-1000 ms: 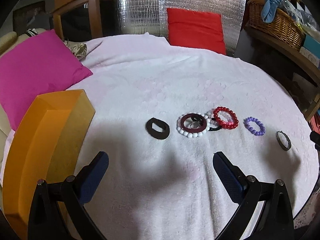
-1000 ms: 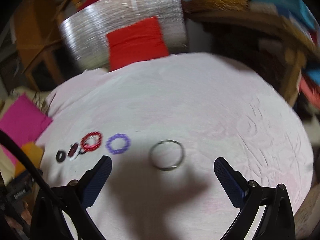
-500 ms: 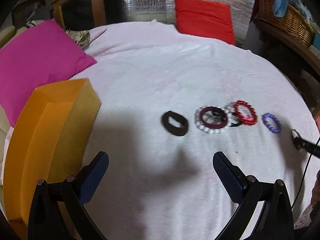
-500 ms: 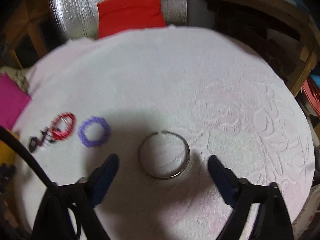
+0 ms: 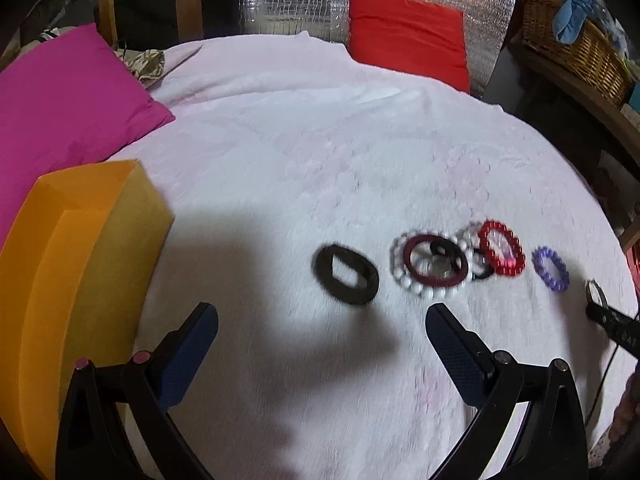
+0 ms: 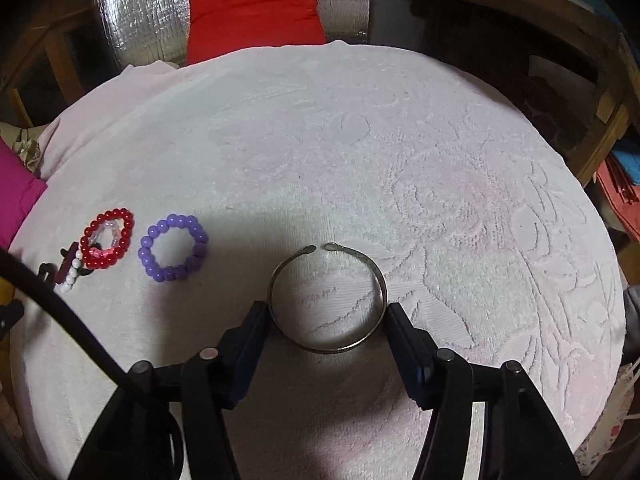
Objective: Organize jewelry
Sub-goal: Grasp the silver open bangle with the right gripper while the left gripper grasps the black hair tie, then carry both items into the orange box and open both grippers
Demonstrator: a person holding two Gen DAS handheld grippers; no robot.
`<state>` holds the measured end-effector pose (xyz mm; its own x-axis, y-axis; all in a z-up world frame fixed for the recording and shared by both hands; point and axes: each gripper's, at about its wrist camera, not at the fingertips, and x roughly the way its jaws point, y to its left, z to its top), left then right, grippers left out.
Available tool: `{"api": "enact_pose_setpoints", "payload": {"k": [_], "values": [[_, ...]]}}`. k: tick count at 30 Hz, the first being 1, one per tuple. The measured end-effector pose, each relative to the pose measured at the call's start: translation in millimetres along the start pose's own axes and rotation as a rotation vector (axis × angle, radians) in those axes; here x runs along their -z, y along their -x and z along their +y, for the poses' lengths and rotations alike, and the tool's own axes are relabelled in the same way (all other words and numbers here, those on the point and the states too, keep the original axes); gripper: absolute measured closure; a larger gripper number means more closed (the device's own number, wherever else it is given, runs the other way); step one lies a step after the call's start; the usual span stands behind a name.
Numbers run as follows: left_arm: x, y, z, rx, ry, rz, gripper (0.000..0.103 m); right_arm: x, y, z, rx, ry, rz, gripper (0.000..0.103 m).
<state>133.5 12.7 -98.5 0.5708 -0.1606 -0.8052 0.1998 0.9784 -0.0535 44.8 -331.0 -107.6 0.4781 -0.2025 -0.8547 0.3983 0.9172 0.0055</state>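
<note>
A row of jewelry lies on the pale pink cloth: a black ring, a dark red bangle inside a white bead bracelet, a red bead bracelet, a purple bead bracelet and a metal cuff bangle. My right gripper sits low on the cloth with its fingers against both sides of the cuff. My left gripper is open and empty, hovering short of the black ring. An open orange box stands at the left.
A pink cushion lies at the far left and a red cushion against silver foil at the back. A wicker basket sits on a wooden shelf at the right. The round table's edge drops off at the right.
My right gripper has dropped toward the cuff and narrowed until its fingers flank it. My left gripper has moved closer to the black ring.
</note>
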Motion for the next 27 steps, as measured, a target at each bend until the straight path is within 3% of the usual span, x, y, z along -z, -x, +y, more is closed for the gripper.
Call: {"api": "enact_pose_setpoints", "payload": {"k": [1, 3, 8, 10, 12, 13, 15, 27], "values": [[-3, -4, -1, -0.004, -0.006, -0.006, 0.004, 1, 2, 1, -0.003, -0.004, -0.002, 0.041], [-6, -11, -2, -0.003, -0.017, -0.004, 0.022, 2, 6, 3, -0.011, -0.011, -0.016, 0.041], [-7, -35, -7, 0.004, -0.042, 0.055, 0.041, 3, 31, 12, -0.041, -0.008, -0.060, 0.041], [-9, -36, -9, -0.009, -0.066, 0.042, 0.050, 1, 38, 16, -0.055, -0.006, -0.080, 0.041], [-10, -37, -7, 0.013, -0.063, 0.037, 0.071, 1, 46, 26, -0.056, 0.020, -0.120, 0.041], [-11, -37, -5, 0.020, -0.062, 0.033, 0.073, 1, 50, 31, -0.051, 0.034, -0.140, 0.041], [-10, -37, -4, 0.019, -0.068, 0.025, 0.087, 3, 60, 42, -0.048, 0.059, -0.176, 0.041], [-19, -3, 6, -0.031, -0.018, -0.096, 0.091, 10, 86, 72, -0.024, 0.164, -0.297, 0.041]]}}
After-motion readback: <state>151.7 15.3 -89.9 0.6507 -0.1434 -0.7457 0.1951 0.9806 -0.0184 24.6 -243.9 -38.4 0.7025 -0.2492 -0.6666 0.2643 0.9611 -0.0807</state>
